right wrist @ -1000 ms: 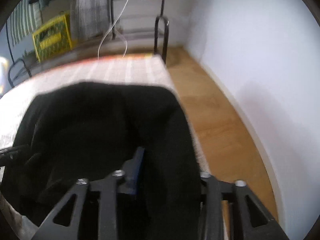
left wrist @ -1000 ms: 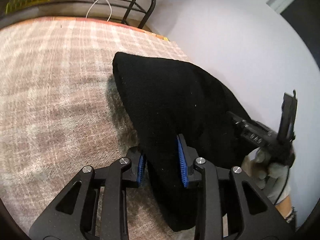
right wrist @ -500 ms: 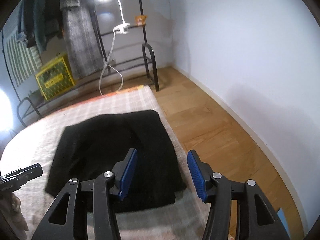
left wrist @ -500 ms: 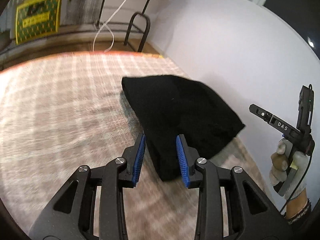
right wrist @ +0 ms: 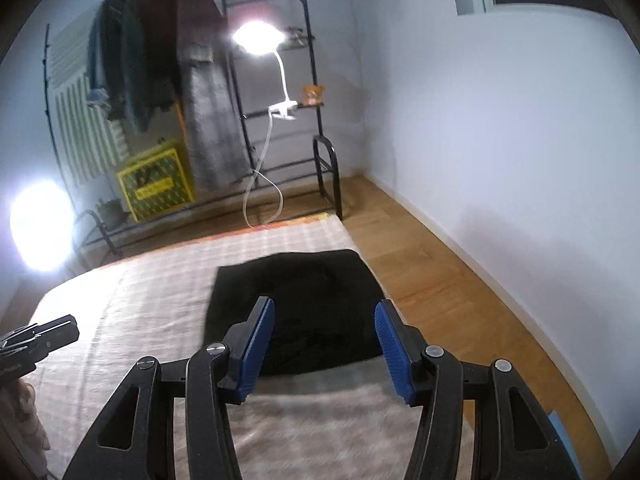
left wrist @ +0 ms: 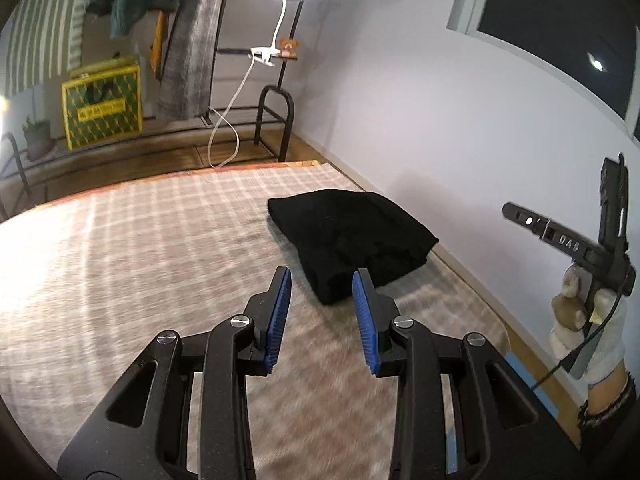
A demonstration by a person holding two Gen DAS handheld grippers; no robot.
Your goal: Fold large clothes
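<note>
A black garment (left wrist: 352, 240), folded into a compact rectangle, lies on the plaid blanket (left wrist: 140, 248) near its right edge. It also shows in the right wrist view (right wrist: 296, 300). My left gripper (left wrist: 322, 292) is open and empty, raised above the blanket just short of the garment's near corner. My right gripper (right wrist: 324, 324) is open and empty, raised above the garment's near edge. The right gripper's body and the gloved hand holding it show in the left wrist view (left wrist: 592, 264).
The blanket (right wrist: 132, 300) covers a flat surface beside a wooden floor (right wrist: 432, 280) and a white wall (right wrist: 520, 140). A black clothes rack (right wrist: 256, 100) with hanging clothes, a clip lamp (right wrist: 256, 36) and a yellow crate (right wrist: 156, 184) stand at the far end.
Both grippers let go of the black garment, opened and pulled back and up. The garment now lies folded on the blanket.
</note>
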